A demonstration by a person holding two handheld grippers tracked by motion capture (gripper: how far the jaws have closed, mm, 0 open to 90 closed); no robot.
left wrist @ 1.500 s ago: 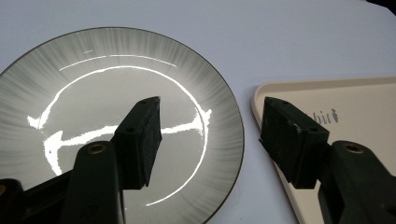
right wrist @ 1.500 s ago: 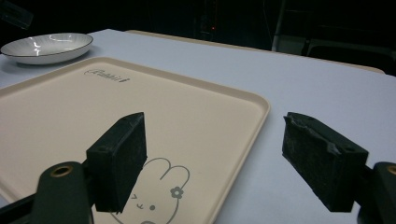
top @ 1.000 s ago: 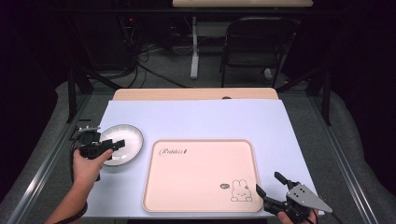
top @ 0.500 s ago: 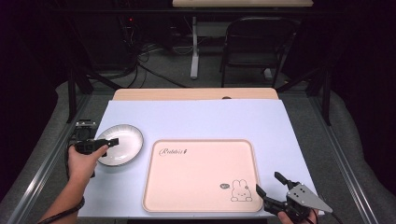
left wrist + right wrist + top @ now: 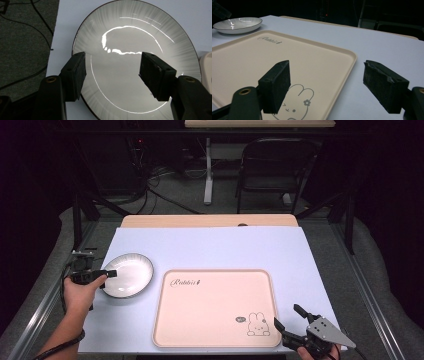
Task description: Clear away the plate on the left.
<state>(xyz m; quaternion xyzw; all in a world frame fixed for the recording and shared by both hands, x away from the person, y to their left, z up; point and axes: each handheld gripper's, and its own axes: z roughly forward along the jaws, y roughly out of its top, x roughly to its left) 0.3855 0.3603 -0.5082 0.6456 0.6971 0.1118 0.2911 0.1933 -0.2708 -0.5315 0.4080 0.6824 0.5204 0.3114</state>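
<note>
The white plate (image 5: 126,274) sits at the middle left of the high view, beside the pink tray (image 5: 216,307). The left gripper (image 5: 112,72) hangs wide open over it. The right gripper (image 5: 291,319) waits open at the lower right. The shiny plate might slip or tip if the jaws pinch just its edge.

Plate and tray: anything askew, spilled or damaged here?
Nothing stands out. The plate sits flat and empty on the table sheet, left of the tray. The tray is empty, square to the table edge. Left gripper hovers open over the plate.
</note>
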